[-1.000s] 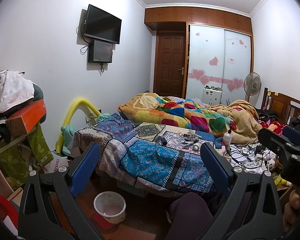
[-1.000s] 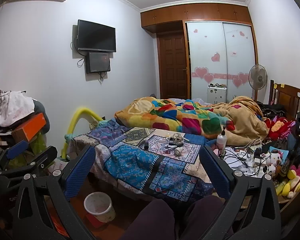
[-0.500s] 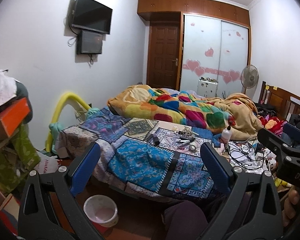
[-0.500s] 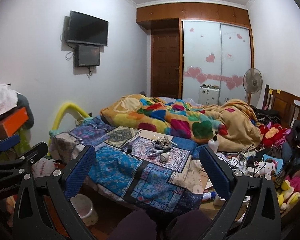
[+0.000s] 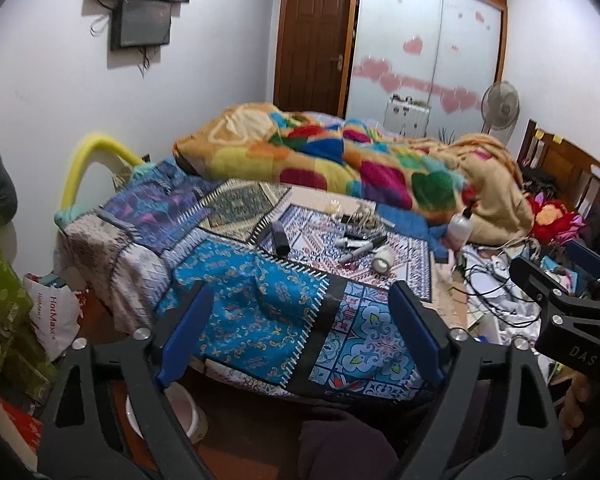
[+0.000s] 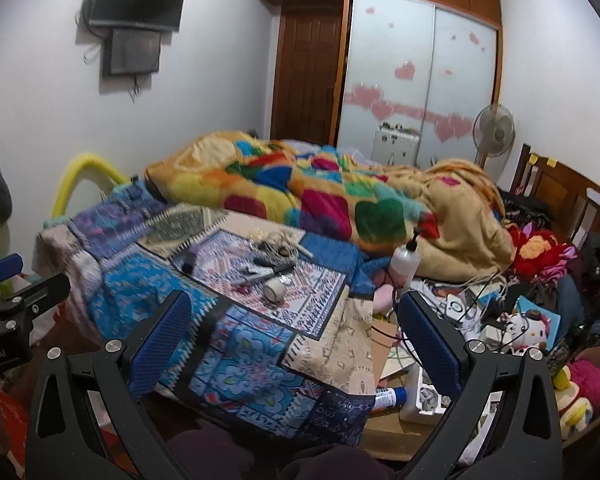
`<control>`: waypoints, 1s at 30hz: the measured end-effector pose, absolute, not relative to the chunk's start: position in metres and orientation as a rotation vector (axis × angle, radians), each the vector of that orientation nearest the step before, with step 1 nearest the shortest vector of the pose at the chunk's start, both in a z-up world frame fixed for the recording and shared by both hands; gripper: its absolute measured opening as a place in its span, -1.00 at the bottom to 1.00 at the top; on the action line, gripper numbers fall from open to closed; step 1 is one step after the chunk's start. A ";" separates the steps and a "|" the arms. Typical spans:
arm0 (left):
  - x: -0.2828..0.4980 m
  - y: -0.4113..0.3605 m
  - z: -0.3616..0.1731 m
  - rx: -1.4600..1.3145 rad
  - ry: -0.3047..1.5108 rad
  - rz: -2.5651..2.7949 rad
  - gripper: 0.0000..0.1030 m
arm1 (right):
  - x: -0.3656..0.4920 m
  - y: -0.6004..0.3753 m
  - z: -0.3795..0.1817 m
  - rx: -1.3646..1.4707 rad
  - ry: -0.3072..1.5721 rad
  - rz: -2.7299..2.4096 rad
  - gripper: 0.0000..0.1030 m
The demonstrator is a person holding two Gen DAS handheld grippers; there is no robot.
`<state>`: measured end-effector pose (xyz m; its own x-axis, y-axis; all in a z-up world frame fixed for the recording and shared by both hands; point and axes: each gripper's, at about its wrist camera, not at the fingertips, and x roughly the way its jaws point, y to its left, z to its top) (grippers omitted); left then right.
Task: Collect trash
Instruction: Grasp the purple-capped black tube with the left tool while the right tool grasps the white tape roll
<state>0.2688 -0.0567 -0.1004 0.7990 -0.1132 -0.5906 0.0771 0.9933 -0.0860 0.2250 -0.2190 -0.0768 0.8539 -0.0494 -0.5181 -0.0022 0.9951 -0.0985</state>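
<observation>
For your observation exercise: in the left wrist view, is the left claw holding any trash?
No. The left claw is open with nothing between its fingers, above the patterned bedspread.

The left gripper (image 5: 300, 336) hangs with jaws spread wide and empty above the patchwork bedspread (image 5: 256, 300); markers (image 5: 360, 246) and a tape roll (image 5: 382, 258) lie ahead, a pale bin (image 5: 186, 412) below-left.

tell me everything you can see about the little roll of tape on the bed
The roll of tape is a small, pale, whitish ring with a darker hollow core, plastic-looking. It lies tipped on its side on the red, white and blue patterned cloth, its open end facing the camera, loose and held by nothing. Markers lie just behind it without clearly touching it. In the left wrist view it shows at.
</observation>
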 end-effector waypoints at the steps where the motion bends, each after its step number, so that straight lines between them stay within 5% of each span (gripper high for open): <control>1: 0.278 -0.058 -0.107 -0.061 0.653 -0.099 0.70 | 0.236 -0.223 -0.084 -0.100 0.567 -0.024 1.00; 19: 0.457 -0.066 -0.209 -0.039 0.826 -0.001 0.70 | 0.387 -0.248 -0.173 0.062 0.866 0.140 1.00; 24: 0.496 -0.064 -0.232 -0.038 0.840 -0.013 0.63 | 0.419 -0.250 -0.194 0.128 0.925 0.168 0.69; 30: 0.526 -0.062 -0.256 -0.012 0.858 -0.007 0.26 | 0.443 -0.246 -0.218 0.181 0.980 0.176 0.34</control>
<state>0.5257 -0.0623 -0.2563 0.6537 -0.0110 -0.7567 0.0010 0.9999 -0.0137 0.4429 -0.2456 -0.2177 0.5450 0.2284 -0.8068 -0.0657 0.9709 0.2305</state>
